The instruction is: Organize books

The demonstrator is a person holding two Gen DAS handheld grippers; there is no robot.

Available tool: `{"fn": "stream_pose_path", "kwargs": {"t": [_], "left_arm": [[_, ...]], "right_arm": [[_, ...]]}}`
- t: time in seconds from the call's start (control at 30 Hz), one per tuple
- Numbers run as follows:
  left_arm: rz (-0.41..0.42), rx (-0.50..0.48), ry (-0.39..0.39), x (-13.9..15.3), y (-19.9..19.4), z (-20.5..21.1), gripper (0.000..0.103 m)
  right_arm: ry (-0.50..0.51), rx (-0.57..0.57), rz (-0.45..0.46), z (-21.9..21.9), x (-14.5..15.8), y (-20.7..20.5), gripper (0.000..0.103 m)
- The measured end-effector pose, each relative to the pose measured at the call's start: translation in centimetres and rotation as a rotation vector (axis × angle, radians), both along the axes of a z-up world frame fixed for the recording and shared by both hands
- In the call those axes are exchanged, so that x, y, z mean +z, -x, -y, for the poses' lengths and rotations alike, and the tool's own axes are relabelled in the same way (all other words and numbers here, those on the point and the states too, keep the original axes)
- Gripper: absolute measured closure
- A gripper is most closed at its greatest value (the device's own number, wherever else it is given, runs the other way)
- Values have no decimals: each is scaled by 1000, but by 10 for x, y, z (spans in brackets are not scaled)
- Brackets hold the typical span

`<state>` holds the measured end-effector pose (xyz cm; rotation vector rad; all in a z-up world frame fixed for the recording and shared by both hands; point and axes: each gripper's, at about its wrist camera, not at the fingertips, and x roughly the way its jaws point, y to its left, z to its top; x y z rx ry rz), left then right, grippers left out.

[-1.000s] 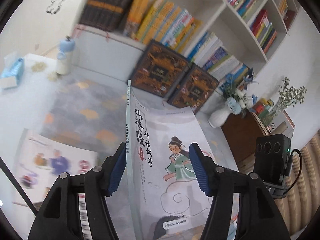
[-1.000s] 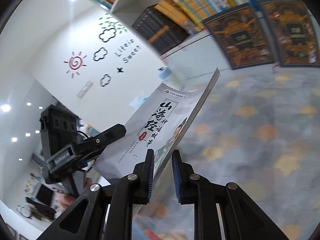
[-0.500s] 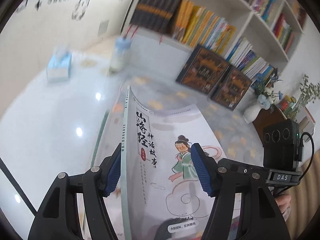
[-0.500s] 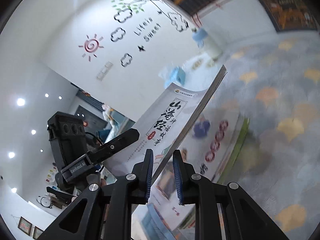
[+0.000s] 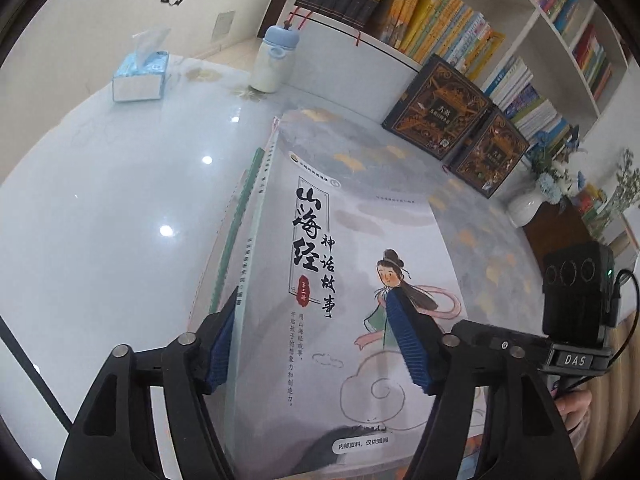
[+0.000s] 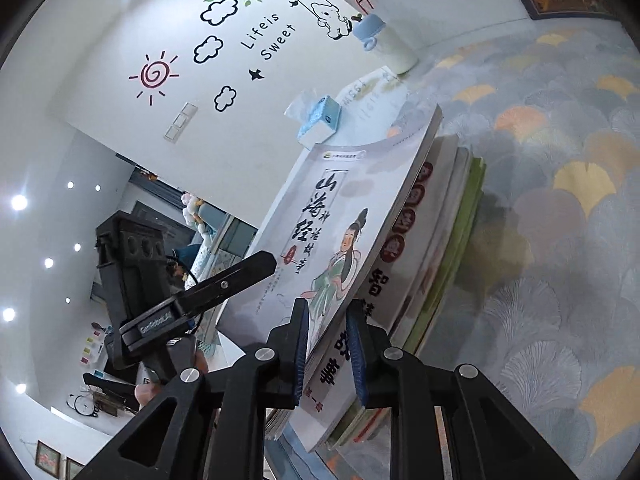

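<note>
A white storybook (image 5: 352,240) with black brush title and a drawn girl lies slanted on a stack of books (image 6: 452,216). My left gripper (image 5: 316,344) straddles its near end. One finger stands beside the spine, the other over the cover. Its jaws are opening and the pads do not press. My right gripper (image 6: 328,344) is shut on the storybook's (image 6: 340,208) long page edge, its lower finger resting over the stack's top book. In the right wrist view a black finger (image 6: 232,276) of the left gripper hovers by the cover.
The stack sits where a glossy white tabletop (image 5: 100,220) meets a leaf-patterned mat (image 6: 560,240). A tissue box (image 5: 140,76) and a blue-capped bottle (image 5: 274,60) stand at the back. Two dark ornate books (image 5: 436,112) lean on the bookshelf (image 5: 440,20), beside a white vase (image 5: 528,208).
Both grippers came down with the storybook, which went from mid-air to lying on the stack. The left jaws spread wider; the right stayed on the page edge.
</note>
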<state>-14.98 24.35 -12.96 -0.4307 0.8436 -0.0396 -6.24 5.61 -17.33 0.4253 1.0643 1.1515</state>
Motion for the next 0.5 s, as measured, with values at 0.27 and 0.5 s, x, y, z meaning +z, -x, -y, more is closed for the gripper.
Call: {"fn": "stream_pose_path", "kwargs": {"t": [0.27, 0.5], "left_arm": [[-34, 7, -136, 0, 0, 17, 27], [-63, 71, -192, 4, 2, 16, 26]], "right_arm": [[59, -38, 68, -1, 2, 16, 83], [44, -76, -7, 7, 2, 14, 25]]}}
